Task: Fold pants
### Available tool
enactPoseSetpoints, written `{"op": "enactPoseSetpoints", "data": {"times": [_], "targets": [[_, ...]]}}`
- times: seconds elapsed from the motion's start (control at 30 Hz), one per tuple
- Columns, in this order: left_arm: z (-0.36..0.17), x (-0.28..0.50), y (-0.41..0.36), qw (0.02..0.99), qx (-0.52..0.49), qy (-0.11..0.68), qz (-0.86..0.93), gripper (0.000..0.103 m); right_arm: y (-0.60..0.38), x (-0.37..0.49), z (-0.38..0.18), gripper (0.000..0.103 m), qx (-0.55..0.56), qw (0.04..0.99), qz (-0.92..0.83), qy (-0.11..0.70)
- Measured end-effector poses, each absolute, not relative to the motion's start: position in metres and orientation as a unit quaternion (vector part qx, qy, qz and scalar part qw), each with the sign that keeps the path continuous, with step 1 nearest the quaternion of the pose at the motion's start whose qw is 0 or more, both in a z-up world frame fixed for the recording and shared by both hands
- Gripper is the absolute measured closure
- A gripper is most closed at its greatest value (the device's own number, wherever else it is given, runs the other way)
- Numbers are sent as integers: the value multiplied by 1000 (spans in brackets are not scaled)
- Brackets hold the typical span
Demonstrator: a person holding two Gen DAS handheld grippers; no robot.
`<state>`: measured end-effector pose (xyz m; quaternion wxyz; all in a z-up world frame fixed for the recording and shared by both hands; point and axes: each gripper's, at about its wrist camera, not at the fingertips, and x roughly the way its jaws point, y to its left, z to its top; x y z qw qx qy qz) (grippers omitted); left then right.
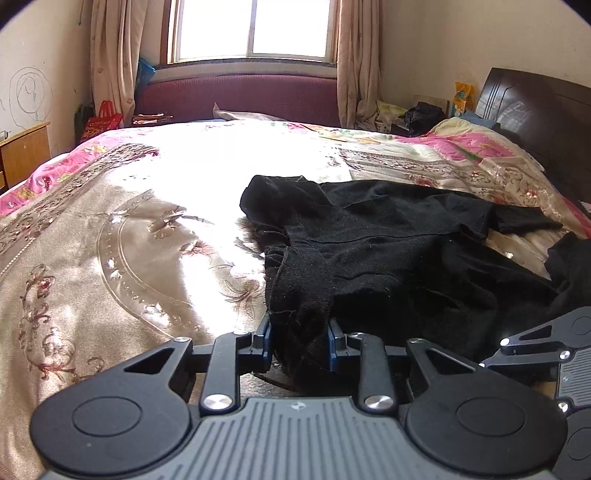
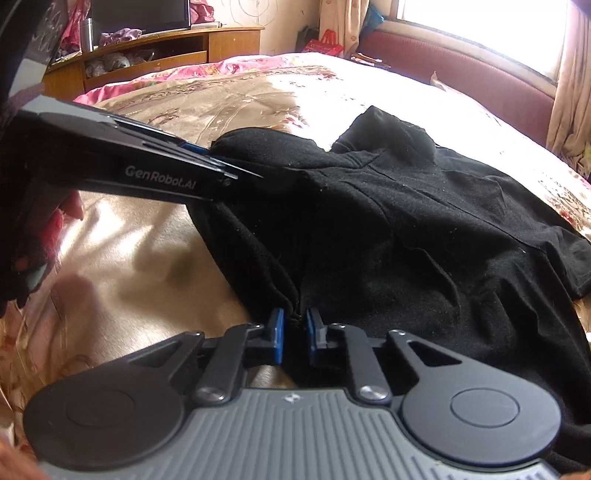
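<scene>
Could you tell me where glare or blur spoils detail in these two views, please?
Left wrist view: sunlight from the window blows out the bedspread beside the black pants, whose folds read as flat black; fisheye bends the walls. Right wrist view: the same washed-out patch behind the pants, and the hand at the left edge is blurred.

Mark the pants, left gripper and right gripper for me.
pants (image 1: 388, 251), left wrist view, flat middle cloth.
left gripper (image 1: 300, 341), left wrist view, between fingertips.
right gripper (image 2: 294, 334), right wrist view, between fingertips.
</scene>
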<state>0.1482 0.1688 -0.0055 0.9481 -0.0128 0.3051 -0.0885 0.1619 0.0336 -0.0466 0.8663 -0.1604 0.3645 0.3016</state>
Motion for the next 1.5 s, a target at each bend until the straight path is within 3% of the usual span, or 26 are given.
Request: {"op": "enactPoseSetpoints", "data": {"times": [0.2, 0.37, 0.57, 0.7, 0.77, 1.1, 1.2, 1.33, 1.4, 1.43, 1.5], "targets": [[2, 130, 218, 950, 4, 312, -22, 62, 86, 147, -43, 89, -151, 844, 363, 364], [-5, 111, 232, 944, 25, 330, 11, 60, 97, 129, -37, 82, -125, 844, 375, 362], [4, 87, 212, 947, 72, 311, 24, 59, 4, 117, -9, 71, -59, 869, 308, 381], [15, 69, 203, 949, 69, 304, 41, 59, -83, 116, -2, 69, -19, 900, 189, 393], [20, 60, 194, 951, 63, 299, 44, 59, -132, 118, -3, 63, 9, 911, 118, 395], [22, 73, 51, 943, 96, 295, -121, 57, -314, 160, -17, 53, 206, 910, -122, 339], [18, 80, 3, 934, 116, 291, -174, 56, -335, 183, -23, 39, 224, 905, -169, 321], [16, 89, -38, 924, 127, 294, -211, 56, -367, 214, -39, 38, 279, 886, -181, 323], [15, 93, -48, 920, 129, 298, -218, 56, -378, 221, -42, 63, 285, 883, -185, 325], [15, 93, -54, 920, 131, 298, -220, 55, -382, 219, -38, 98, 292, 882, -180, 325], [15, 96, -57, 918, 128, 299, -226, 55, -384, 201, -21, 97, 302, 893, -154, 296]]}}
